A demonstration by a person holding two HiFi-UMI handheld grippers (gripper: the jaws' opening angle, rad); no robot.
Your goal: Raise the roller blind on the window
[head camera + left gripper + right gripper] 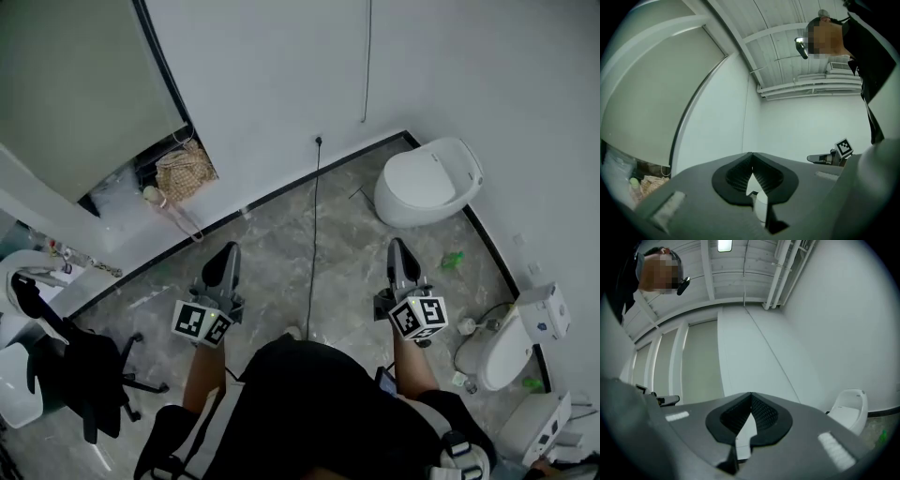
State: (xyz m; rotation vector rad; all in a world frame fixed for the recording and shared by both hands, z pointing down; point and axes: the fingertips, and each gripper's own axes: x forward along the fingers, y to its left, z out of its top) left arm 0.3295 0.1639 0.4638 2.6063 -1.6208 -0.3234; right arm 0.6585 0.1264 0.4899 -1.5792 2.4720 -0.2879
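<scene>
Roller blind [80, 89] lowered, left hand-held gripper [223, 255] closed, right hand-held gripper [400, 251] closed

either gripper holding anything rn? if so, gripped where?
Nothing is held. The left gripper and the right gripper both have their jaws shut together with nothing between them, well apart from the roller blind.

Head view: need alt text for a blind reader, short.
Seen from above, a person stands on a grey floor facing a white wall, holding shut, empty left tongs and right tongs out in front. The roller blind at upper left is mostly lowered; a white toilet sits at right.
</scene>
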